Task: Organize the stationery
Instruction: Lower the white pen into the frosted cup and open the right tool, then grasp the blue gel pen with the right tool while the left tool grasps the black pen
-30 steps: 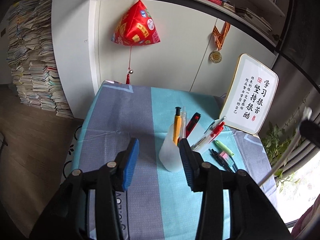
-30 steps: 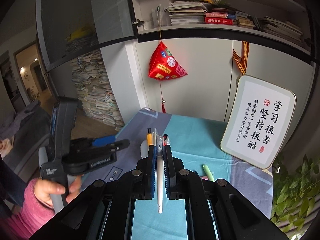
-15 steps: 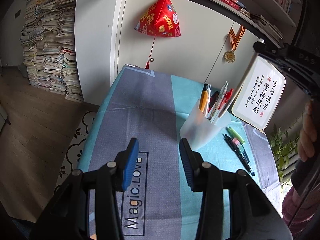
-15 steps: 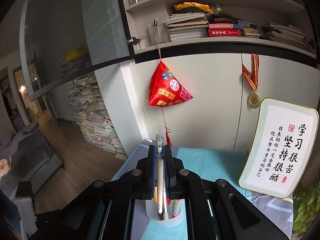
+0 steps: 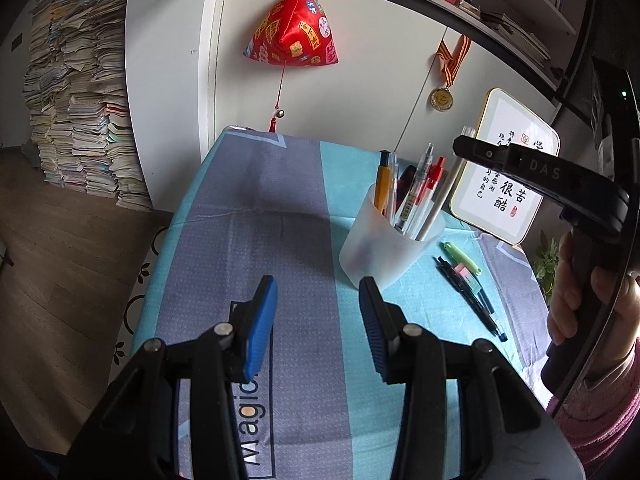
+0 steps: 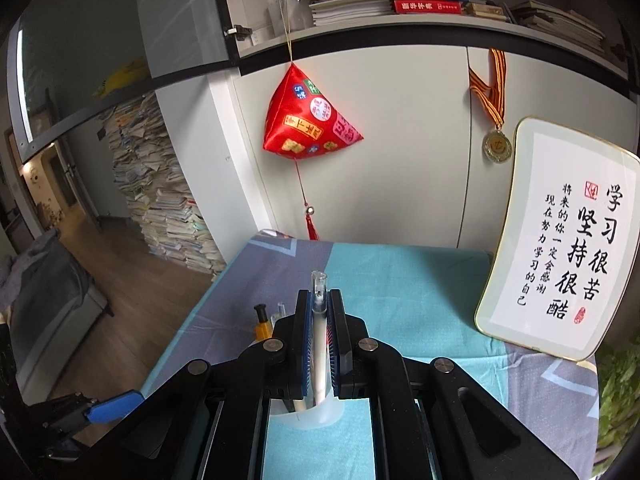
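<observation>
A frosted white pen cup [image 5: 390, 242] stands on the blue and grey cloth [image 5: 280, 216] and holds several pens, among them an orange pen [image 5: 383, 182] and a red one [image 5: 430, 178]. My right gripper [image 6: 319, 300] is shut on a white pen [image 6: 319, 320]; the pen's lower end is inside the cup [image 6: 308, 410]. In the left wrist view the same white pen [image 5: 440, 200] leans in the cup under the right gripper's arm [image 5: 536, 176]. My left gripper [image 5: 318, 308] is open and empty, just in front of the cup.
A green highlighter [image 5: 462, 256], a black pen [image 5: 472, 300] and pastel sticky tabs [image 5: 468, 276] lie on the cloth right of the cup. A framed calligraphy board [image 6: 560, 240] leans at the back right. A red pouch [image 6: 310, 120] hangs on the wall.
My right gripper has come down over the cup and lowered the white pen into it. My left gripper has drawn back from around the cup and stays open.
</observation>
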A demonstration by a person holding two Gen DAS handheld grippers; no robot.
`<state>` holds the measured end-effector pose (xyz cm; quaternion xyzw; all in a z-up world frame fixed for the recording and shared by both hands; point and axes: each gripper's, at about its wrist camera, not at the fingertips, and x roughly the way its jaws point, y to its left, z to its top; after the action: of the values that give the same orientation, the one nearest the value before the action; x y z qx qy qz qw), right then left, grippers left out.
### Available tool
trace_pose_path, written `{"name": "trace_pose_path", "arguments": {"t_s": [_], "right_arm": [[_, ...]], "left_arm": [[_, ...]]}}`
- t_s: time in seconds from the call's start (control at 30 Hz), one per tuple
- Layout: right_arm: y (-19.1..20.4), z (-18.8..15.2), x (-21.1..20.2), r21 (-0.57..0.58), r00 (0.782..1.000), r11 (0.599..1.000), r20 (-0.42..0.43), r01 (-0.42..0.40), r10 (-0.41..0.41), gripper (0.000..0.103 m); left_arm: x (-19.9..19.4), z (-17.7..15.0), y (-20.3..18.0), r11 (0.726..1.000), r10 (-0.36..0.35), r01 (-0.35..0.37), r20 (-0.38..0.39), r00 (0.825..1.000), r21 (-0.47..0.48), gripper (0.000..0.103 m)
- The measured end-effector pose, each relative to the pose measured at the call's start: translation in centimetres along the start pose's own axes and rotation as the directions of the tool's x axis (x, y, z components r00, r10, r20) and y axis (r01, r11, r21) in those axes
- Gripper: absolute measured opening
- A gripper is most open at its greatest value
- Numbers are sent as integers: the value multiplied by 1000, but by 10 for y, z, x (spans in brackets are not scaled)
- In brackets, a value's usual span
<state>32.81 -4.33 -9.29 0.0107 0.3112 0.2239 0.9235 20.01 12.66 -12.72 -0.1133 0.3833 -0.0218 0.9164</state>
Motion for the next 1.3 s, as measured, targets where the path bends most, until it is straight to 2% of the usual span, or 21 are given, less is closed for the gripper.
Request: {"name": "trace_pose_path", "arguments": {"t_s": [0.23, 0.37, 0.57, 0.77, 1.07, 1.3], "right_arm": [[-3, -8, -3, -10, 999, 1000, -51, 6, -6, 8], [-3, -15, -7, -42, 994, 999, -110, -7, 2, 8], [-10, -26, -29, -32, 993, 999, -116, -27, 23, 8], [-30, -42, -51, -51, 991, 998, -132, 24, -30, 8], [-90, -91, -58, -12, 962, 993, -248, 116, -116, 8], [-115, -117, -51, -8, 939, 990, -316, 140, -136, 8]], "left_arm": [[0, -3, -6, 1000, -3, 3, -13, 1000, 10, 40], [-2, -4, -11, 1000, -4, 4, -13, 1000, 16, 40], [-4, -8, -22, 1000, -2, 2, -22, 1000, 28, 40], [-6, -11, -37, 999, -2, 3, -26, 1000, 54, 40], [3, -17, -60, 996, -5, 10, -56, 998, 87, 40], [23, -23, -83, 993, -10, 22, -106, 994, 117, 40]]}}
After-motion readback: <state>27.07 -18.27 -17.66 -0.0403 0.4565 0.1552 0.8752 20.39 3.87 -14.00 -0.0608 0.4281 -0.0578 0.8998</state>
